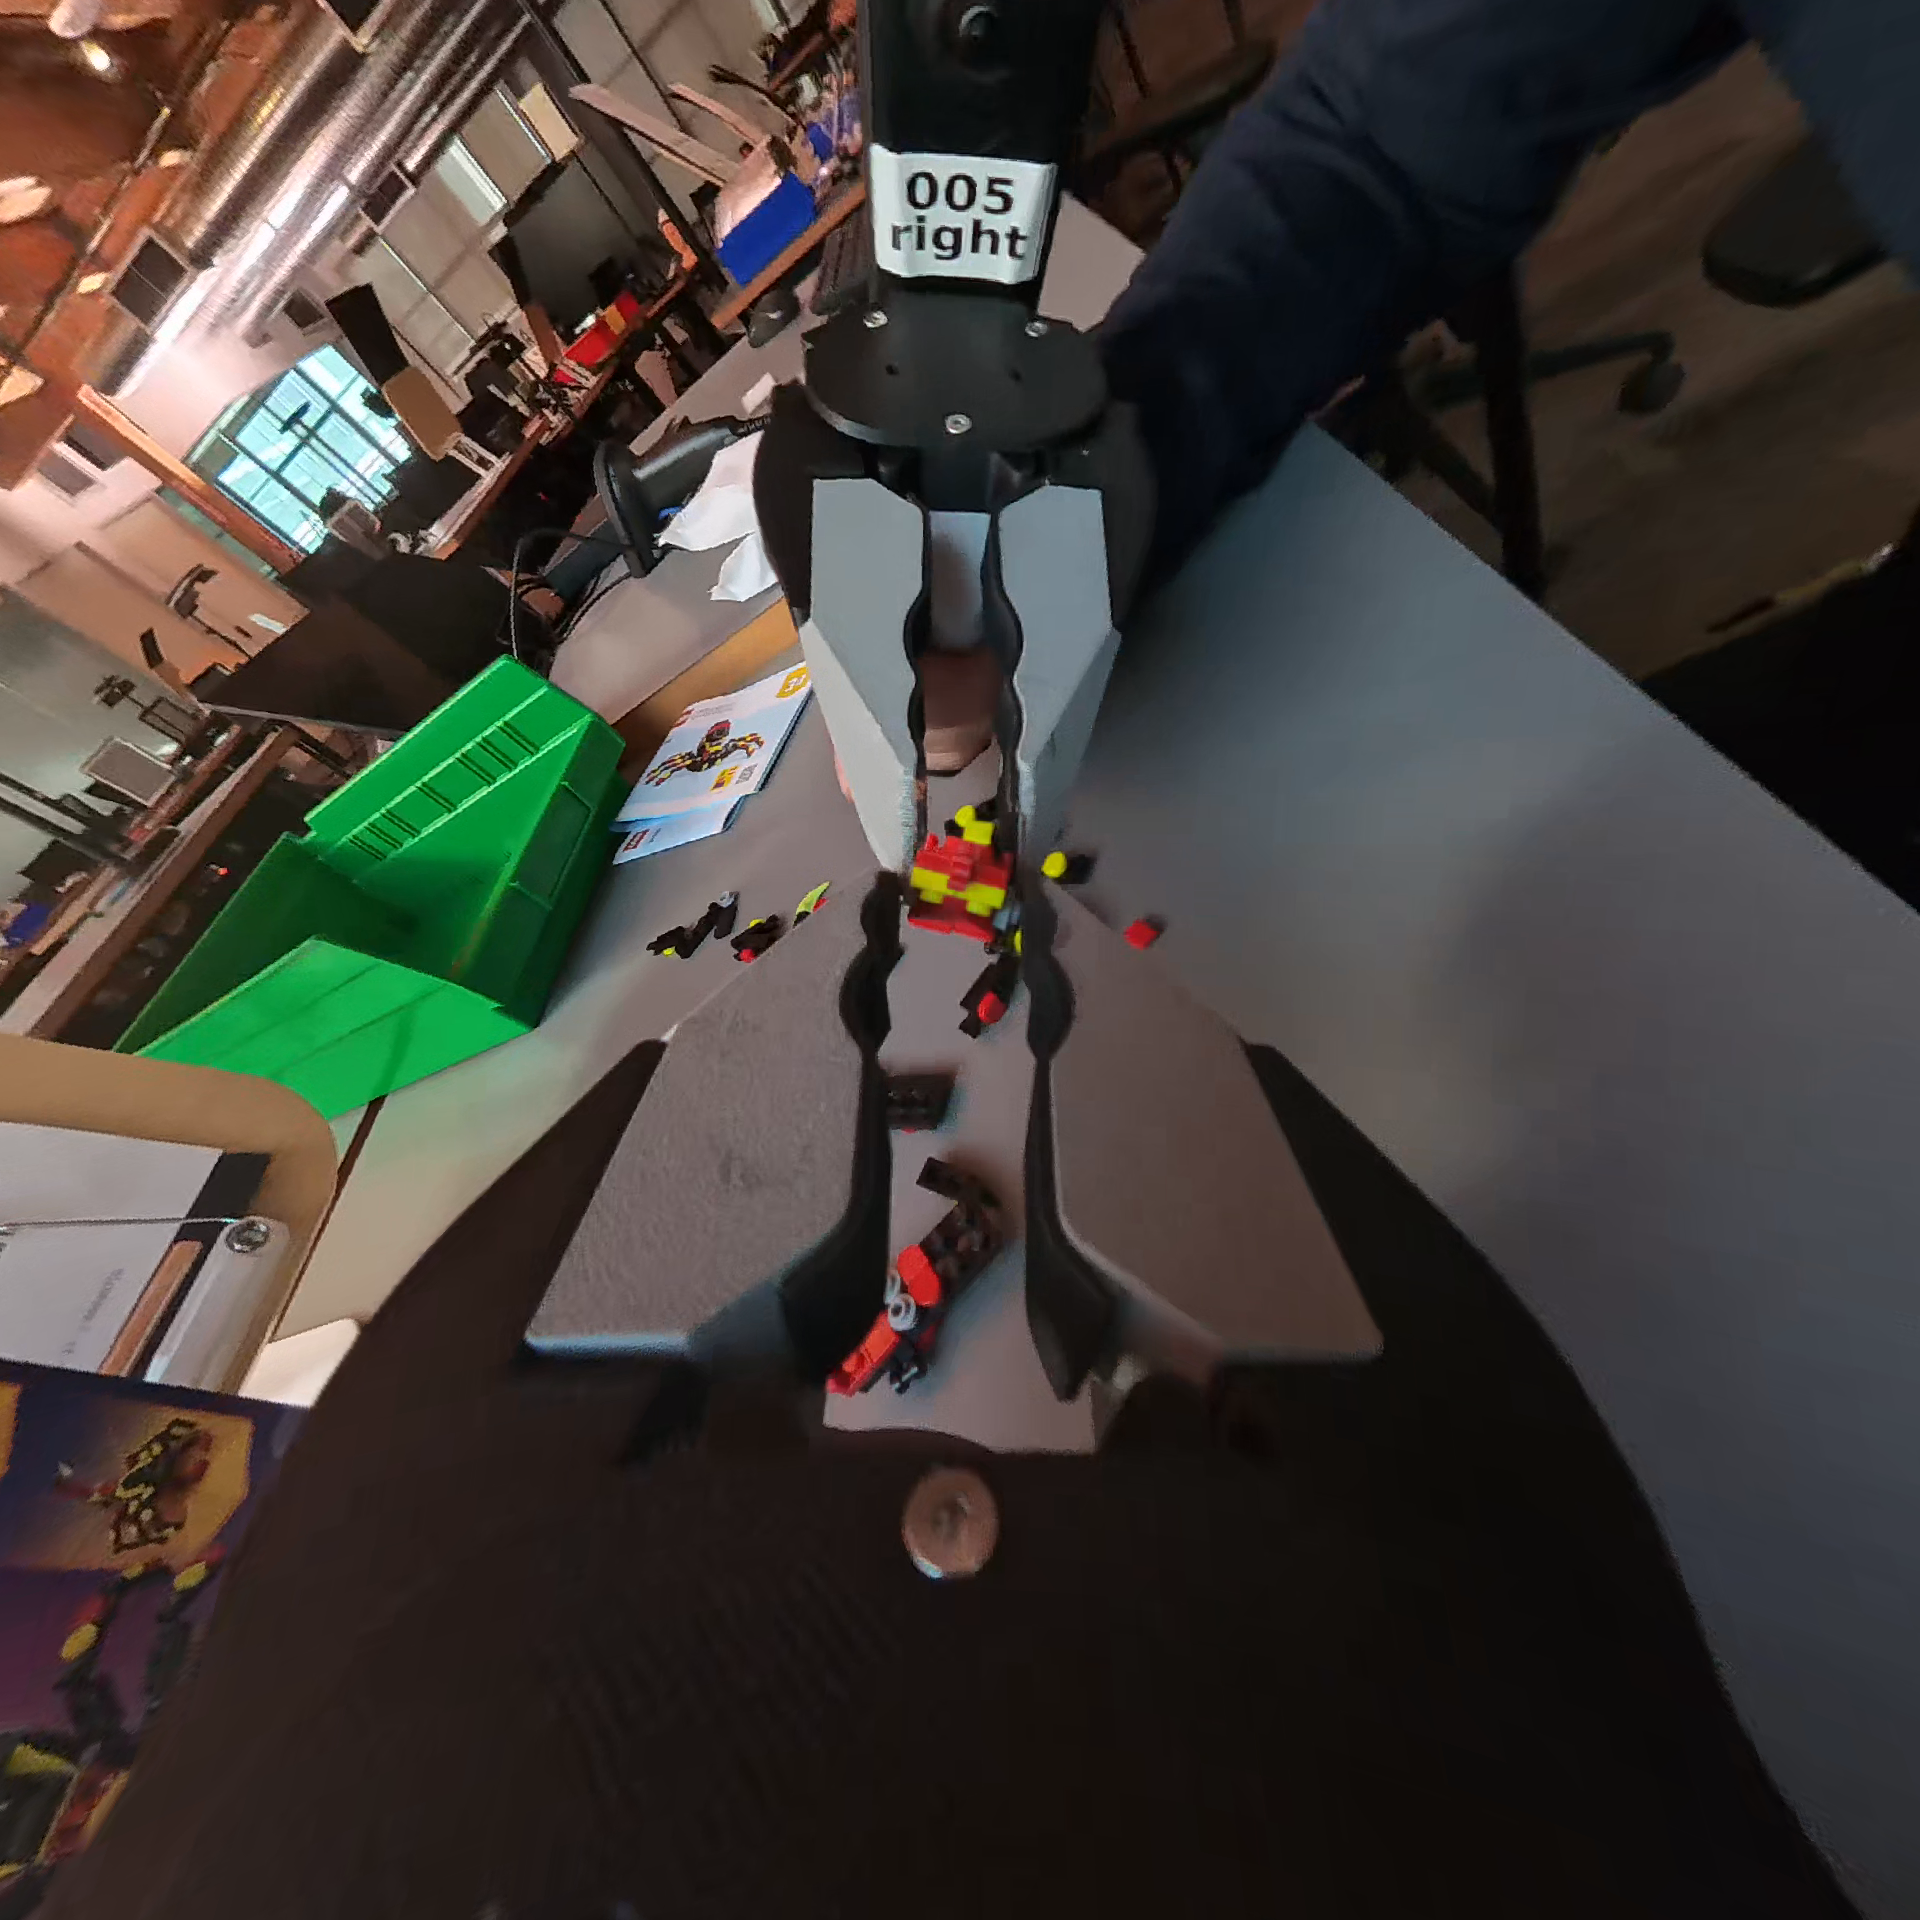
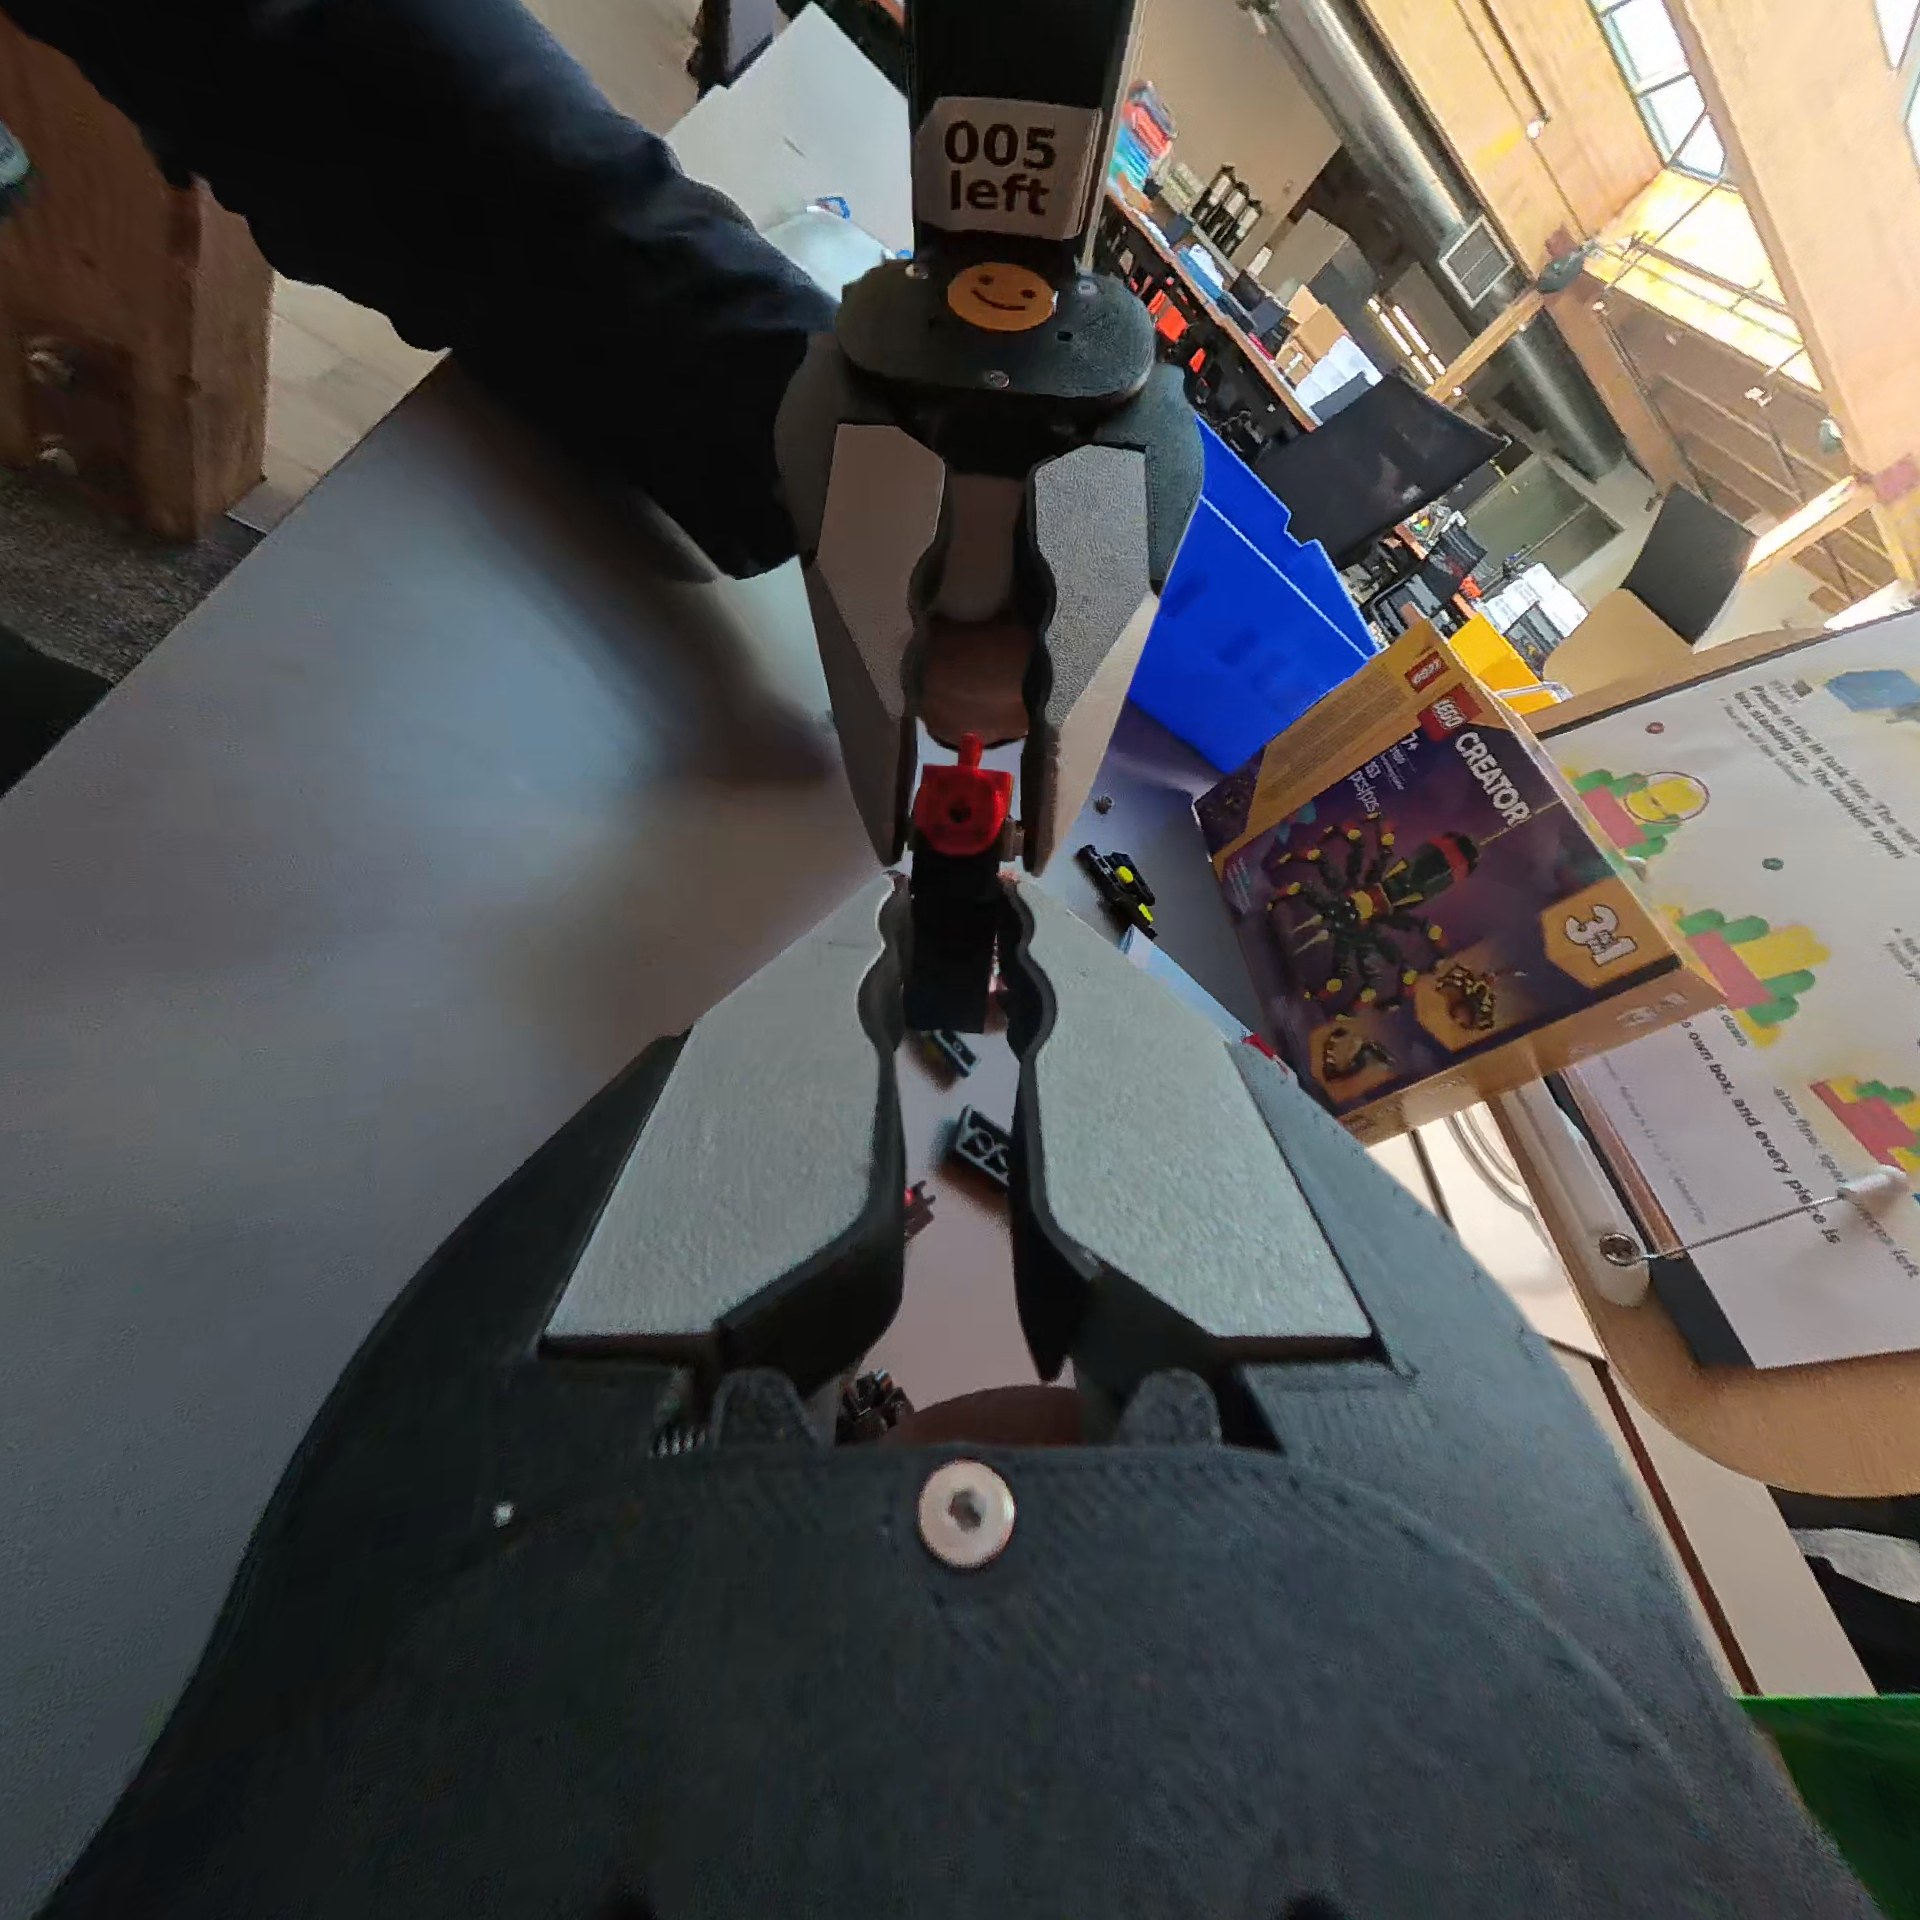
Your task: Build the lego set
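Lego body (image 1: 961,883), red and yellow, hangs above the grey table (image 1: 1455,831) where the two tools meet tip to tip. The left gripper (image 1: 956,914) and right gripper (image 2: 951,914) both appear clamped on it, its long black part (image 2: 948,966) running along the right fingers. Loose pieces (image 1: 935,1268) lie nearer the left.

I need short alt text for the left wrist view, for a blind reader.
Two grippers meet tip to tip over a grey table, with a red and yellow lego assembly between their fingers. Loose pieces, a green bin and an instruction booklet lie nearby.
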Available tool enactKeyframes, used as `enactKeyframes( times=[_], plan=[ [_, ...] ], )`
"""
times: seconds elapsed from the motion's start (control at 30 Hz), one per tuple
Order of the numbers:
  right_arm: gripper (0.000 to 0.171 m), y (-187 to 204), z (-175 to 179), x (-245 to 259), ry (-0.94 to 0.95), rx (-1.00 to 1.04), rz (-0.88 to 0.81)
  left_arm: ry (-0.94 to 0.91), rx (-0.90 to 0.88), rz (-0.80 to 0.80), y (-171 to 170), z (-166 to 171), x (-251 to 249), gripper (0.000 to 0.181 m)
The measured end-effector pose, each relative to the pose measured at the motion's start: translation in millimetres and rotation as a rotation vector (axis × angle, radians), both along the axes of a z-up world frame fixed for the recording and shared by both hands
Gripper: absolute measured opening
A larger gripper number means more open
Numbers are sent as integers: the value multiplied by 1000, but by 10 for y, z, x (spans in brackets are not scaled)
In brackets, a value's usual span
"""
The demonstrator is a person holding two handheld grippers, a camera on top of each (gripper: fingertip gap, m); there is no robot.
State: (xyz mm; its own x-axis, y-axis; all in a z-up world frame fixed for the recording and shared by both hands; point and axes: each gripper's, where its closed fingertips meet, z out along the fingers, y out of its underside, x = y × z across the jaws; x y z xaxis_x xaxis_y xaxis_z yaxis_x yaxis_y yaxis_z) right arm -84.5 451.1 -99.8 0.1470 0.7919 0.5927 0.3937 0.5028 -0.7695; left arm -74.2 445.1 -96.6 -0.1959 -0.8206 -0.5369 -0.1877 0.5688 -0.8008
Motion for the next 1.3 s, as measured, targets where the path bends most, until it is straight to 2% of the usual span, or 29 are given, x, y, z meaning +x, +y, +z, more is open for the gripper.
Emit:
enactKeyframes(
  times=[0.27, 0.4, 0.53, 0.63, 0.73, 0.87, 1.0, 1.13, 1.3],
  plan=[
    [14, 27, -103, 12, 0, -133, 23, 59, 158, 41, 49, -128, -2, 21],
    [13, 89, -18, 81, 56, -200, 14, 98, 290, 155, 290, -163, -76, 21],
    [13, 346, -54, 238, 44, -183, -114, 33, 140, 185, 362, -58, -80, 20],
    [14, 474, -175, 293, 9, -202, -185, 62, 110, 237, 458, -154, -59, 21],
    [13, 533, -134, 333, 41, -223, -212, 87, 123, 260, 509, -237, -45, 21],
    [30, 562, -352, 408, -102, -217, -236, 107, 186, 294, 567, -300, -42, 21],
    [31, 600, -464, 503, -167, -253, -259, 124, 212, 309, 580, -352, -20, 21],
    [29, 692, -327, 534, -77, -230, -295, 93, 211, 325, 586, -330, 20, 21],
    [27, 526, -164, 316, 54, -381, -207, 57, 261, 364, 601, -284, 103, 21]
  ],
)
